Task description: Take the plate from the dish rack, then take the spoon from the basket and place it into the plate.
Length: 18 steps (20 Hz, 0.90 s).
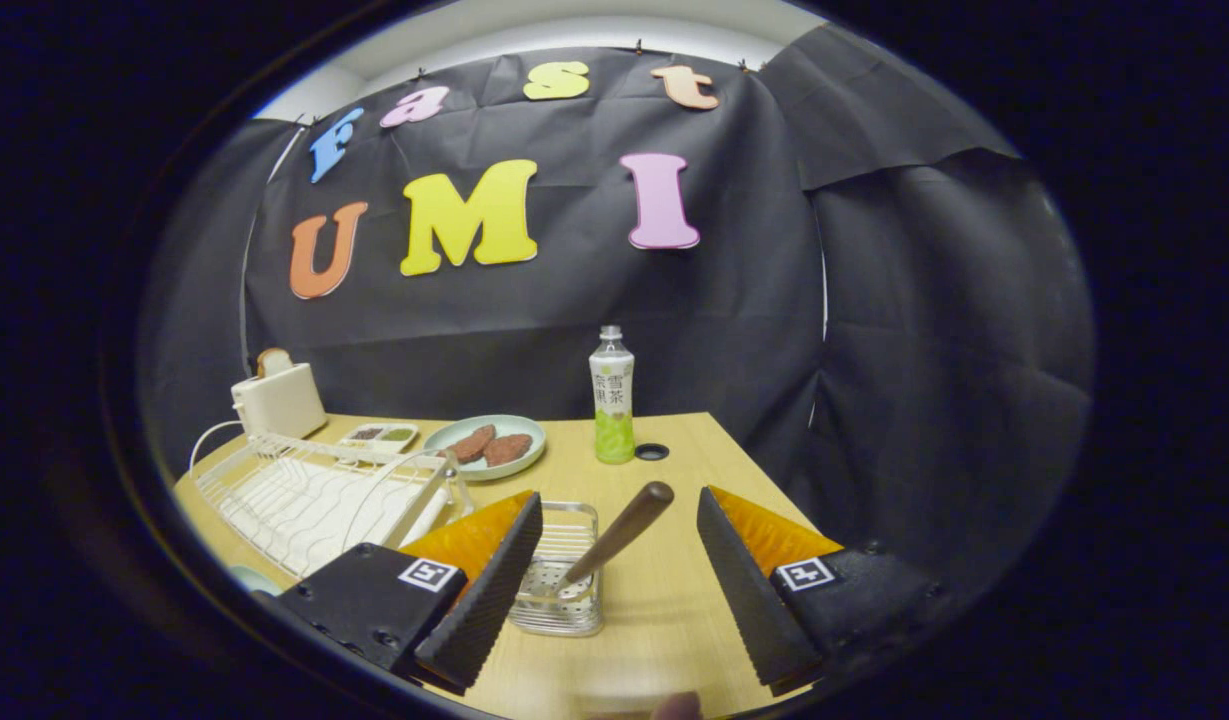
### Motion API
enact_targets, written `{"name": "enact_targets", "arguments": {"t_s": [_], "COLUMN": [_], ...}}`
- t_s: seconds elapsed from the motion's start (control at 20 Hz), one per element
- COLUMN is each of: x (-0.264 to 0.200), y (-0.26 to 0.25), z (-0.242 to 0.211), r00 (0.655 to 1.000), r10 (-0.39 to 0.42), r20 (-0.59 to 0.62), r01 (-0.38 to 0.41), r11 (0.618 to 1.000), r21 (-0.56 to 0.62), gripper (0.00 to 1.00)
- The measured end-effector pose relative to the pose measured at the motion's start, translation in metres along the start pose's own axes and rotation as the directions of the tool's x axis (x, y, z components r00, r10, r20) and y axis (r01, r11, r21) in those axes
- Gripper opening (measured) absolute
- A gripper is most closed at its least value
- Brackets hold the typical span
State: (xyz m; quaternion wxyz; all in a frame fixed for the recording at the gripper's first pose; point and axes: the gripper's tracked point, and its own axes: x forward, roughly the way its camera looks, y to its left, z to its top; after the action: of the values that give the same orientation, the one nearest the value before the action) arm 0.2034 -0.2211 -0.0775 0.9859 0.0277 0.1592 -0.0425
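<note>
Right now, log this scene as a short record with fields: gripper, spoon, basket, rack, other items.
gripper: gripper open, fingers wide apart, pressing on nothing
spoon: spoon stands tilted in the basket, brown handle rising between the fingers, untouched
basket: clear perforated basket on the table, between the fingers
rack: white wire dish rack beside the basket; no plate seen standing in it
other items: plate with two brown patties, bottle, toaster, small tray beyond the rack
</note>
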Motion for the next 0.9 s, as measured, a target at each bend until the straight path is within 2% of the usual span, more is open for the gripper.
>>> {"name": "enact_targets", "arguments": {"t_s": [0.1, 0.2, 0.4, 0.45, 0.55, 0.65, 0.75, 0.9], "x": [0.009, 0.013, 0.014, 0.011, 0.007, 0.004, 0.003, -0.009], "y": [0.000, 0.002, 0.005, 0.007, 0.016, 0.024, 0.027, 0.035], "z": [0.001, 0.000, 0.001, 0.003, 0.006, 0.015, 0.022, 0.038], "r00": [1.000, 1.000, 0.999, 0.999, 0.997, 0.996, 0.998, 0.997], "r10": [0.008, 0.021, 0.036, 0.046, 0.072, 0.089, 0.067, 0.066], "r20": [-0.007, -0.016, -0.018, -0.013, -0.014, -0.001, 0.010, 0.037], "r01": [-0.008, -0.020, -0.035, -0.045, -0.071, -0.089, -0.067, -0.066], "r11": [1.000, 0.999, 0.998, 0.997, 0.995, 0.994, 0.997, 0.998], "r21": [0.015, 0.037, 0.054, 0.055, 0.064, 0.069, 0.042, 0.007], "gripper": [0.97, 0.87, 0.60, 0.46, 0.32, 0.26, 0.18, 0.15]}}
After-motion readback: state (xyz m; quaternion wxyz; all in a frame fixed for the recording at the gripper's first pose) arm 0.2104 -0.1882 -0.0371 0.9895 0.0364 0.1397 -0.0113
